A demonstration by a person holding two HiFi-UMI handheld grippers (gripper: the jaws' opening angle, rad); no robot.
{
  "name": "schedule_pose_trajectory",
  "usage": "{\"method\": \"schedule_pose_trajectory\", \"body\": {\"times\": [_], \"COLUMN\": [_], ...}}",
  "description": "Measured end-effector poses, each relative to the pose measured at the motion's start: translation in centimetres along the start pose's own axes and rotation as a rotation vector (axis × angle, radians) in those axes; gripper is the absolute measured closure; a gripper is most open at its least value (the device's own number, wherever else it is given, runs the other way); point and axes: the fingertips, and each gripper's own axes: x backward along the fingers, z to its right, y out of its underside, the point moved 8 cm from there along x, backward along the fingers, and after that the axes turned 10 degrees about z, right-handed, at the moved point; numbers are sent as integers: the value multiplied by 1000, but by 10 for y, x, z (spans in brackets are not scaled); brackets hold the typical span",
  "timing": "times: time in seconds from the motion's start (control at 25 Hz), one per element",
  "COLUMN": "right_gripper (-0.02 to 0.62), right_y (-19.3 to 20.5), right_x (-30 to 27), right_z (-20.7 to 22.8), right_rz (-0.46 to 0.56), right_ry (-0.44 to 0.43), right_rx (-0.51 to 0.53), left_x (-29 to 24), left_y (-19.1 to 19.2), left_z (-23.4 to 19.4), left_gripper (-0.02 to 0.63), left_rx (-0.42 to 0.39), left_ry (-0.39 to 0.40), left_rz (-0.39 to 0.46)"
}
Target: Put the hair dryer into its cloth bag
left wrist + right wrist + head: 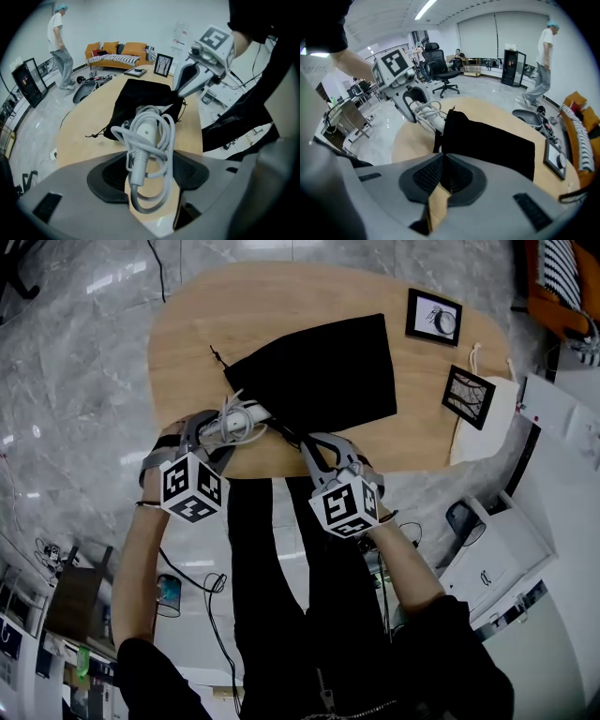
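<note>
1. My left claw (149, 171) squeezes the white hair dryer (145, 133) by its handle, at the counter's (281, 296) near edge, right beside the bag, ready to slide in.
2. My right claw (443, 176) is pinched shut on the cloth bag (487, 140) edge, I think to lift its mouth.

The head view looked steeply down over the table (187, 343). Each gripper view sat close behind its own jaws, facing across it. All three shared the cloth bag (328, 371). The left gripper view caught the right gripper (179, 95) at 1 o'clock, and the right gripper view caught the left gripper (417, 112) at 10 o'clock.
</note>
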Motion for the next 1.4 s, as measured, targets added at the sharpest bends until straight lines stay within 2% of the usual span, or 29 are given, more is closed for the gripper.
{"method": "schedule_pose_trajectory", "body": {"times": [0.16,0.28,0.36,0.48,0.6,0.72,0.84,0.96,1.04,1.2,1.4], "right_gripper": [571,571,571,571,571,571,571,571,571,572,574], "right_y": [0,-1,-1,0,6,9,0,-20,-31,-37,-36], "right_x": [-2,-6,-14,-23,-30,-34,-24,-8,-2,-3,-5], "right_z": [-6,-12,-19,-33,-41,-46,-44,-40,-40,-46,-55], "right_rz": [-11,-8,-26,-52,-99,-127,-39,100,146,147,131], "right_ry": [6,-15,-63,-120,-123,-121,-136,-95,-69,-108,-145], "right_rx": [25,-14,-63,-79,-107,-106,-140,-175,-154,-90,-20], "left_x": [10,6,6,9,14,21,24,21,17,4,-16], "left_y": [-1,1,4,4,1,0,-5,-5,-3,-7,-22], "left_z": [-5,-8,-11,-13,-14,-20,-23,-18,-13,-7,-3], "left_gripper": [324,312,311,314,322,334,346,351,357,365,371], "left_rx": [-15,-12,7,46,58,143,247,262,276,313,328], "left_ry": [40,51,60,75,103,150,160,135,138,144,168], "left_rz": [-66,-99,-99,-87,-85,-65,-31,-22,13,107,168]}}
